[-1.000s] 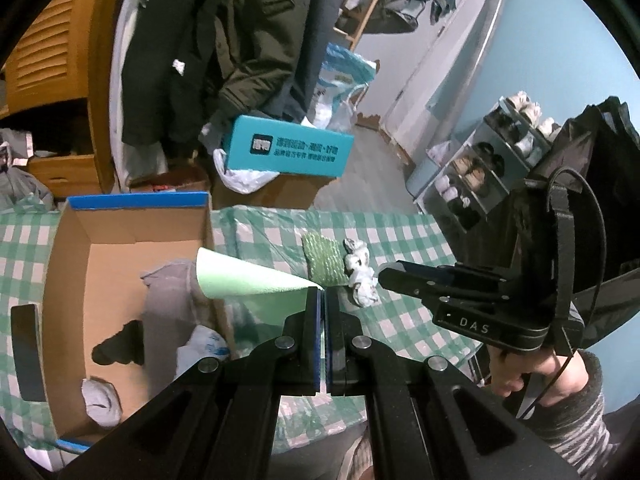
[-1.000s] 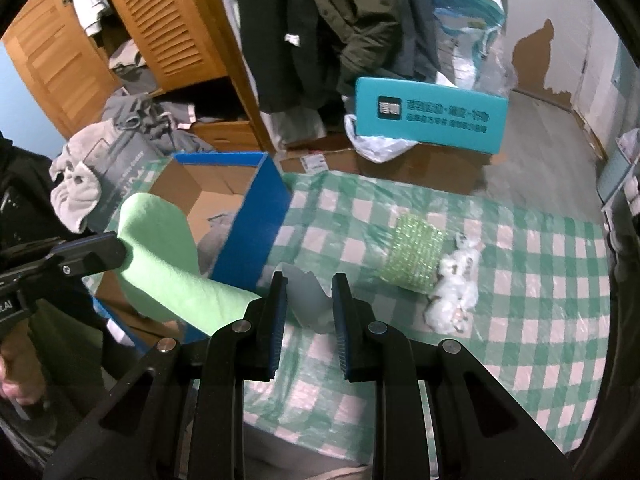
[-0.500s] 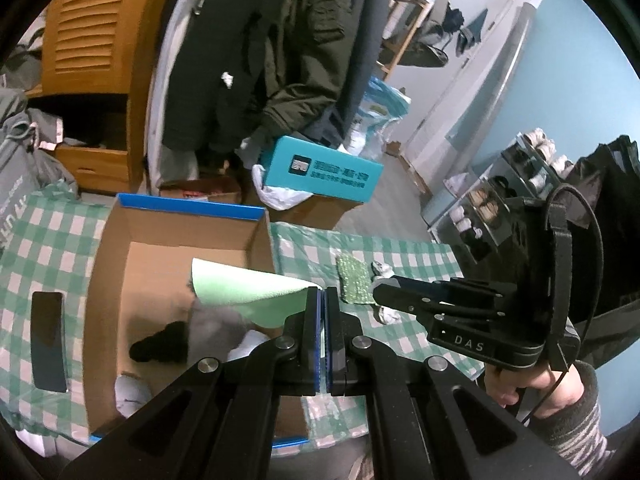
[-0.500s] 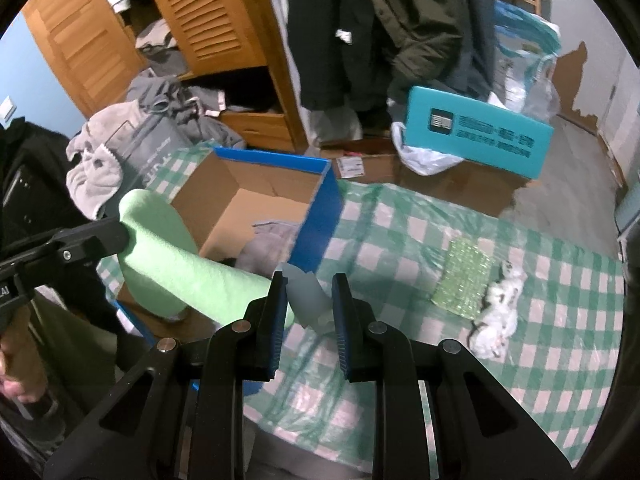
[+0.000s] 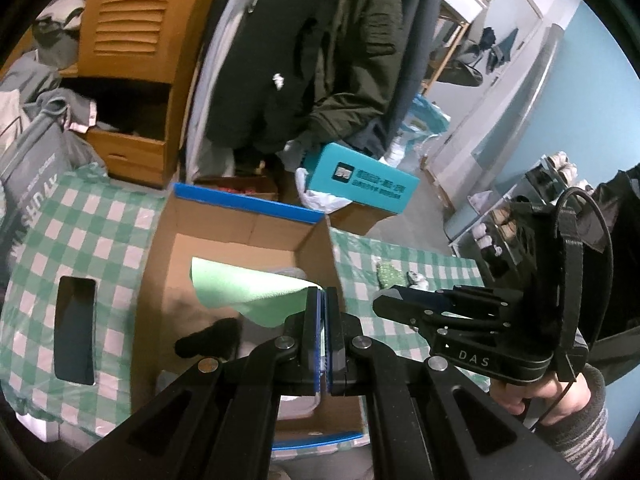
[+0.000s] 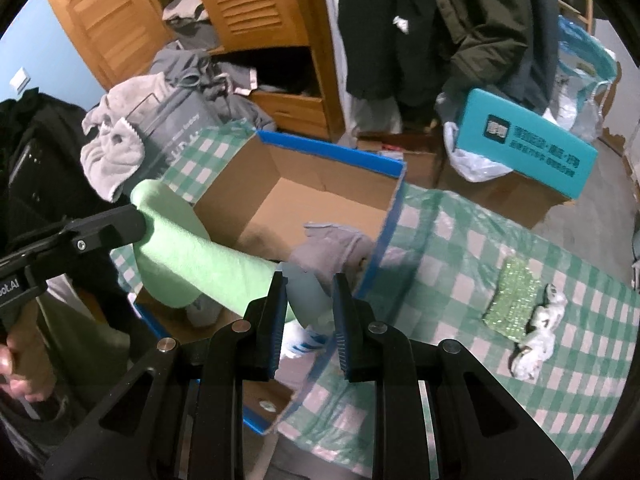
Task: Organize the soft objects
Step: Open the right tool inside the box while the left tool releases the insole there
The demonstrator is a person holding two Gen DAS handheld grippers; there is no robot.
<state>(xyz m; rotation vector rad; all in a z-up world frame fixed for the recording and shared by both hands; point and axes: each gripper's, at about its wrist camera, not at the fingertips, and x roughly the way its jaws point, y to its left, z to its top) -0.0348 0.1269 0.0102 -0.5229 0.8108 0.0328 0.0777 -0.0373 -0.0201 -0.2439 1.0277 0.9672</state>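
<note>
My left gripper [image 5: 322, 300] is shut on a light green cloth [image 5: 244, 292] and holds it above the open cardboard box [image 5: 240, 224] with a blue rim. The cloth also shows in the right wrist view [image 6: 192, 256], stretched between both grippers over the box [image 6: 332, 152]. My right gripper [image 6: 308, 292] is partly closed on the cloth's other end. Grey and black soft items [image 5: 208, 340] lie inside the box. A green sparkly pad [image 6: 512, 300] and a white soft toy [image 6: 536, 340] lie on the checked tablecloth to the right.
The table has a green-white checked cloth [image 6: 460, 280]. A teal box [image 5: 360, 180] sits on cartons behind it. A wooden wardrobe [image 6: 256, 12] with hanging coats stands behind. A dark flat object [image 5: 74, 328] lies left of the box. A shoe rack [image 5: 520, 208] stands far right.
Both grippers have carried the green cloth leftward from the table's edge to over the box. The box now fills the middle of both views.
</note>
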